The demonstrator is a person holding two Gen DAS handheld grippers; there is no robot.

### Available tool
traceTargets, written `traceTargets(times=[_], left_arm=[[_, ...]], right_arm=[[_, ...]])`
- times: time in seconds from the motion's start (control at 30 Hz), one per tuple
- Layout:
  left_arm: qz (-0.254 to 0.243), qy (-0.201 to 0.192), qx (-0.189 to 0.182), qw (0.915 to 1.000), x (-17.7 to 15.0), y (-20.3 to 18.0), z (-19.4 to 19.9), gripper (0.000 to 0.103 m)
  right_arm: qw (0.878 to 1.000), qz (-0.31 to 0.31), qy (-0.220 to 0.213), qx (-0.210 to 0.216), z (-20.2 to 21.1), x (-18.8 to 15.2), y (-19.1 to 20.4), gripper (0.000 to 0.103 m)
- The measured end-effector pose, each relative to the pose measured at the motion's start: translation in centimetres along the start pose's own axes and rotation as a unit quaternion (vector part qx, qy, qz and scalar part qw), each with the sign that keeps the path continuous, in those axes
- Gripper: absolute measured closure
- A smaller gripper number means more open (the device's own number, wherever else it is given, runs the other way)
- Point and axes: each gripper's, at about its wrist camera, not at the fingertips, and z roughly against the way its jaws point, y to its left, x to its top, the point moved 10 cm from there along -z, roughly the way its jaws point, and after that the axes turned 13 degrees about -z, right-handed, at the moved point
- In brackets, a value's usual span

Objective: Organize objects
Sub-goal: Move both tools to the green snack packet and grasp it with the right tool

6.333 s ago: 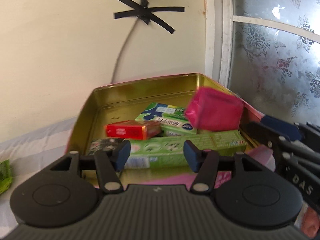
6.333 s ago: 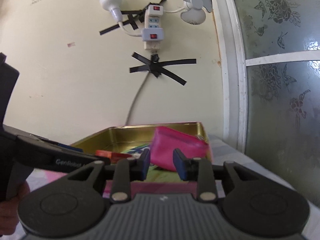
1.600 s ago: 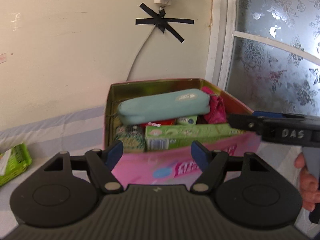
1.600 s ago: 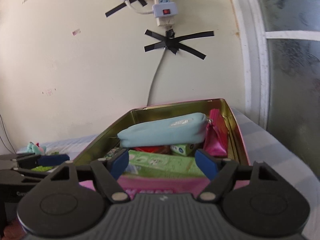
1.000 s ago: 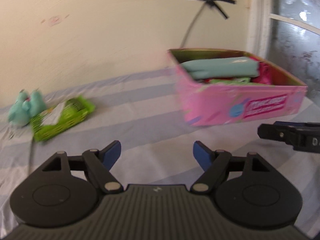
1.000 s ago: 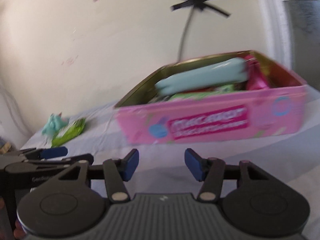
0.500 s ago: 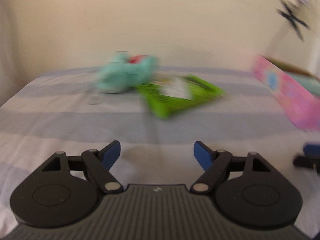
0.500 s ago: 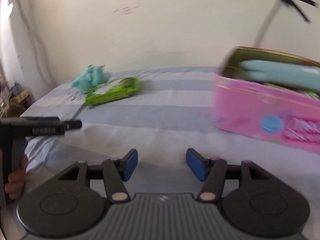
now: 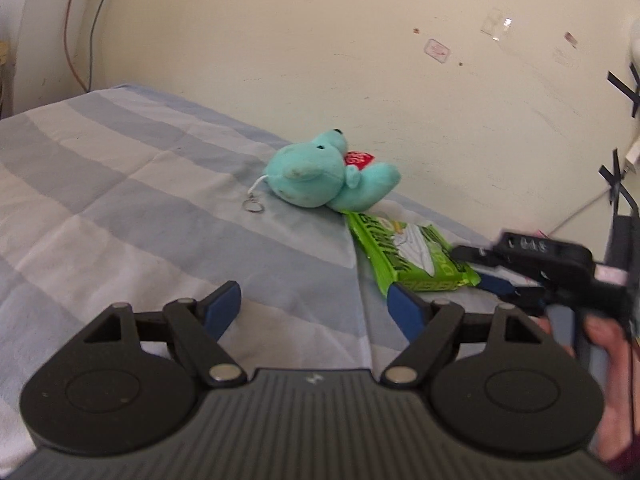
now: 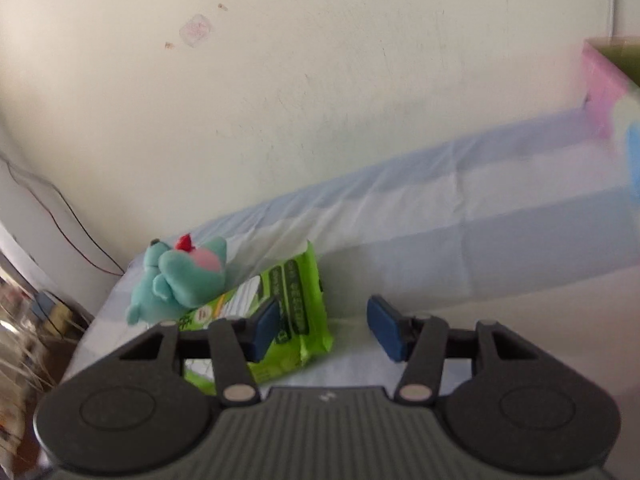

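A teal plush toy (image 9: 320, 176) with a keyring lies on the striped bed sheet near the wall, partly on a green wipes packet (image 9: 408, 252). Both also show in the right wrist view: the plush (image 10: 180, 276) and the packet (image 10: 292, 312). My left gripper (image 9: 316, 308) is open and empty, well short of the plush. My right gripper (image 10: 324, 326) is open and empty, its left finger over the packet's near end. It also shows in the left wrist view (image 9: 476, 268), at the packet's right end. The pink tin box (image 10: 608, 88) is at the far right edge, blurred.
The blue and white striped sheet (image 9: 120, 200) covers the bed. A cream wall (image 9: 320, 40) runs right behind the objects. Wires hang down the wall at the left (image 9: 80, 20). The bed's left edge drops off to clutter (image 10: 24, 320).
Both grippers have swung left, away from the pink tin box, toward the plush toy and the green packet. The right gripper is now at the packet. Both stay open.
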Motion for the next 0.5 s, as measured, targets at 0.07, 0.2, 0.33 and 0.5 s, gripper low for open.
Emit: traceTargets(times=[0.07,0.2,0.33,0.5], left_arm=[[-0.004,-0.002,-0.004,1.0000,0.1,-0.1,-0.1,0.021],[-0.001,-0.001,-0.012,0.9999,0.2,0.0,-0.3,0.021],[0.007,-0.005,-0.032,0.9995,0.2,-0.1,0.1,0.021],[-0.011,-0.011,-0.059,0.9982,0.1,-1.3,0.3,0.021]], right_arm=[[0.998,-0.029,0.035,0.038,-0.4,-0.4,0.2,0.091],[0.997,-0.023,0.047,0.052,1.3,-2.2,1.1,0.096],[0.997,-0.001,0.055,0.056,5.0,-4.8,0.8,0.096],[0.997,0.003,0.041,0.058,11.7,-6.9,-2.6,0.096]])
